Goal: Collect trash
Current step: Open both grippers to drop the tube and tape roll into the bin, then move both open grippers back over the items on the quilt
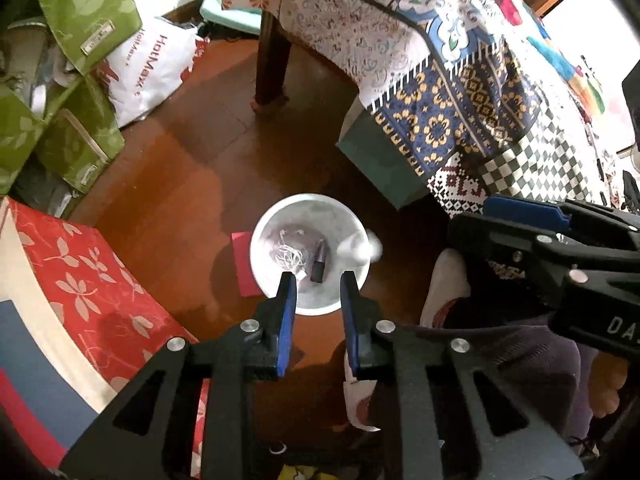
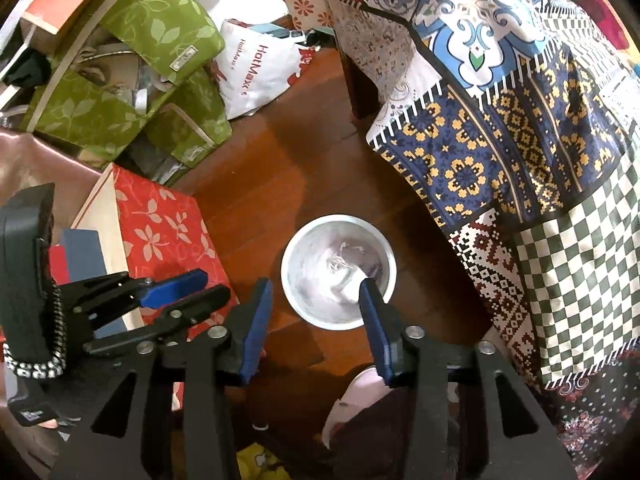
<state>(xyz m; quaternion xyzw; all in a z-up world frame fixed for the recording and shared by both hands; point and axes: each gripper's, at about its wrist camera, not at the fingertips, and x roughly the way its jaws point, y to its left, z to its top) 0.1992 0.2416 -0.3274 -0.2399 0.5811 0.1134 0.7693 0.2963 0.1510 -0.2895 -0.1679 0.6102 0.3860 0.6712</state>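
A white round bin (image 1: 280, 300) stands on the wooden floor; it also shows in the right wrist view (image 2: 304, 300). Inside lie shredded white scraps (image 1: 290, 258) and a small dark tube (image 1: 318, 266). A blurred white crumpled piece (image 1: 362, 246) sits at the bin's right rim; in the right wrist view it (image 2: 348, 284) is over the bin, just off my right fingertip. My left gripper (image 1: 318, 282) is open and empty above the bin's near rim. My right gripper (image 2: 316, 284) is open above the bin. The right gripper (image 1: 516, 220) shows at the right in the left view.
A table with a patchwork cloth (image 1: 440, 80) hangs at the right. Green leaf-print boxes (image 1: 80, 20), a red leaf-print box (image 1: 92, 288) and a white HotMax bag (image 1: 152, 72) crowd the left. A pink card (image 1: 242, 264) lies beside the bin. A teal box (image 1: 376, 164) stands under the table.
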